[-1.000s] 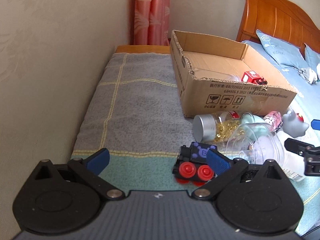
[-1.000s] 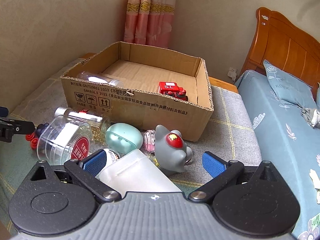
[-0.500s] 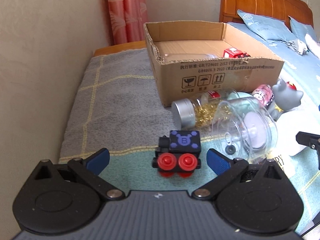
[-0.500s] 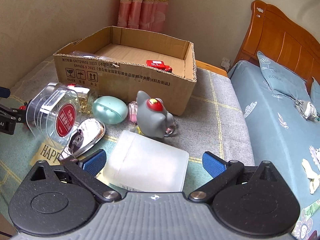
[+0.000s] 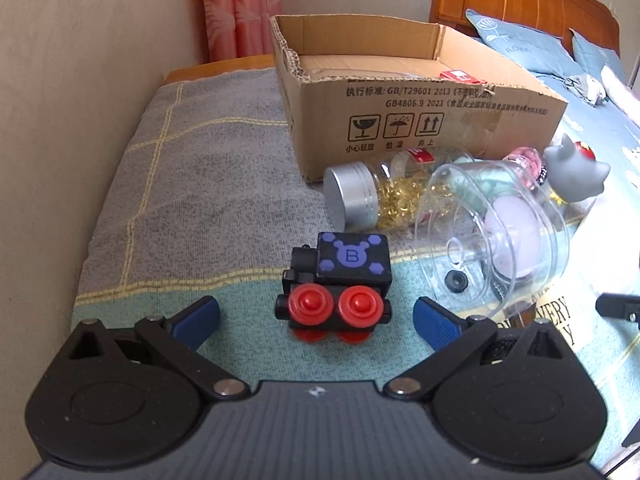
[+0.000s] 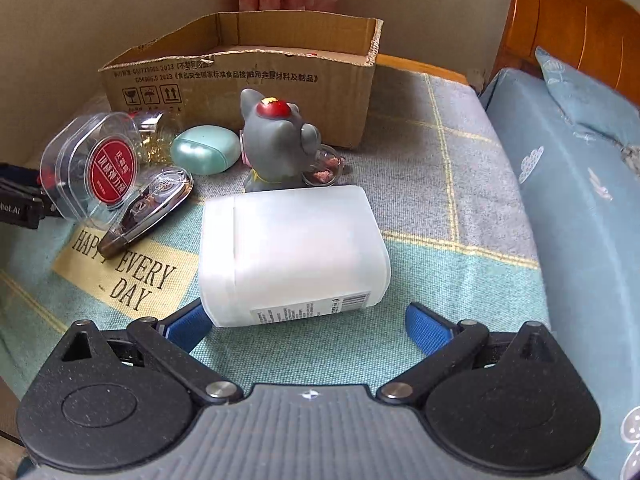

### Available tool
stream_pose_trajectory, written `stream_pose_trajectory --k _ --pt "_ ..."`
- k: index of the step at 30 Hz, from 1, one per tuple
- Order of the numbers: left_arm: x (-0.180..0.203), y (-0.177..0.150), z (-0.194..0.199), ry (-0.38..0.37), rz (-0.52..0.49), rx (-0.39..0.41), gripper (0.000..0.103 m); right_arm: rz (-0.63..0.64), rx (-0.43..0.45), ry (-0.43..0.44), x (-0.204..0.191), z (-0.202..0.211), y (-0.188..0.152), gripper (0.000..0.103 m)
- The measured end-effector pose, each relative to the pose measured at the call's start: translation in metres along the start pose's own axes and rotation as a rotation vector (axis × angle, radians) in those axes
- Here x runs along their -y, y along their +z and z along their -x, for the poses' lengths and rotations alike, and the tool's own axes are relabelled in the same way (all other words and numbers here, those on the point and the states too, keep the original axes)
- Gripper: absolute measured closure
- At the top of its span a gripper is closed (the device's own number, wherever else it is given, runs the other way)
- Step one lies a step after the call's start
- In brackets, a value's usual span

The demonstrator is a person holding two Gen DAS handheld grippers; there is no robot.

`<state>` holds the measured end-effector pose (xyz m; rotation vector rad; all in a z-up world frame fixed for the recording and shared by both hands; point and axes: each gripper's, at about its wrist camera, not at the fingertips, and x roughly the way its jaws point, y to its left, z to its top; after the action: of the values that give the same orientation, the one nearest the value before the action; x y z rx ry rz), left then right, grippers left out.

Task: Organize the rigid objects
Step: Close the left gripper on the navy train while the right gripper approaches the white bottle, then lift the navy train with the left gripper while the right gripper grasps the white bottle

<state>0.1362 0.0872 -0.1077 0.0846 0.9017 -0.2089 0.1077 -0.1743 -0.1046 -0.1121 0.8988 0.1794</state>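
Note:
A black toy train (image 5: 334, 280) with red wheels and a purple "B" top lies on its side on the blanket, between the open blue pads of my left gripper (image 5: 316, 318), untouched. A frosted white plastic box (image 6: 292, 256) lies between the open pads of my right gripper (image 6: 306, 322); the left pad sits at its near corner. An open cardboard box (image 5: 420, 120) stands behind, also in the right wrist view (image 6: 240, 76), with a red toy (image 5: 460, 76) inside.
Beside the cardboard box lie a silver-capped jar of gold bits (image 5: 372, 196), a clear round container (image 5: 500, 236) with a red label (image 6: 108, 168), a mint egg-shaped case (image 6: 206, 154), a grey figurine (image 6: 276, 144) and a silver key fob (image 6: 152, 206). A wall is left, a bed right.
Both grippers have moved forward and lower. The toy train now sits centred between the left pads, and the white box lies closer between the right pads. Both stayed open.

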Motion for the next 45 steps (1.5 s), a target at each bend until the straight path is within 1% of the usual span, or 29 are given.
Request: stream_pose_trajectory --k 2,7,18,19,21,23,24,25,28,32,36,43,45 --pt "-0.001 0.0 -0.001 -0.006 -0.007 0.007 0.0 0.001 0.001 0.002 -0.001 0.0 0.001 0.0" --pt "0.001 0.005 -0.003 0.004 0.004 -0.007 0.0 -0.013 0.02 -0.01 -0.002 -0.002 0.001 0.0" --pt "0.0 0.008 -0.008 0.011 0.009 0.021 0.0 -0.006 0.047 -0.008 -0.002 -0.005 0.003 0.0" --pt "0.001 0.008 -0.008 0.015 0.008 0.024 0.002 -0.006 0.047 -0.008 -0.002 -0.005 0.003 0.0" --pt "0.001 0.007 -0.005 0.013 0.003 0.034 0.007 -0.006 0.046 -0.008 -0.002 -0.005 0.003 0.0" --pt "0.002 0.008 -0.002 0.01 -0.003 0.046 0.018 -0.007 0.045 -0.009 -0.002 -0.005 0.003 0.0" --pt "0.004 0.008 -0.001 0.012 -0.009 0.05 0.02 -0.007 0.045 -0.009 -0.002 -0.005 0.003 0.0" --pt "0.005 0.008 0.001 0.017 -0.018 0.053 0.023 -0.007 0.044 -0.009 -0.002 -0.005 0.003 0.0" --pt "0.009 0.008 0.003 0.005 -0.038 0.062 0.038 -0.006 0.044 -0.008 -0.002 -0.005 0.003 0.0" --pt "0.013 0.008 0.004 -0.016 -0.052 0.066 0.047 -0.005 0.037 -0.009 -0.002 -0.006 0.004 0.0" --pt "0.011 0.007 0.006 -0.034 -0.041 0.061 0.049 -0.001 0.012 -0.011 -0.003 -0.006 0.01 0.0" --pt "0.013 0.009 0.004 -0.027 -0.044 0.063 0.047 0.012 0.033 0.024 -0.003 -0.002 0.027 0.0" --pt "0.012 0.01 0.004 -0.033 -0.041 0.06 0.049 0.03 0.027 0.03 -0.004 -0.003 0.03 0.0"
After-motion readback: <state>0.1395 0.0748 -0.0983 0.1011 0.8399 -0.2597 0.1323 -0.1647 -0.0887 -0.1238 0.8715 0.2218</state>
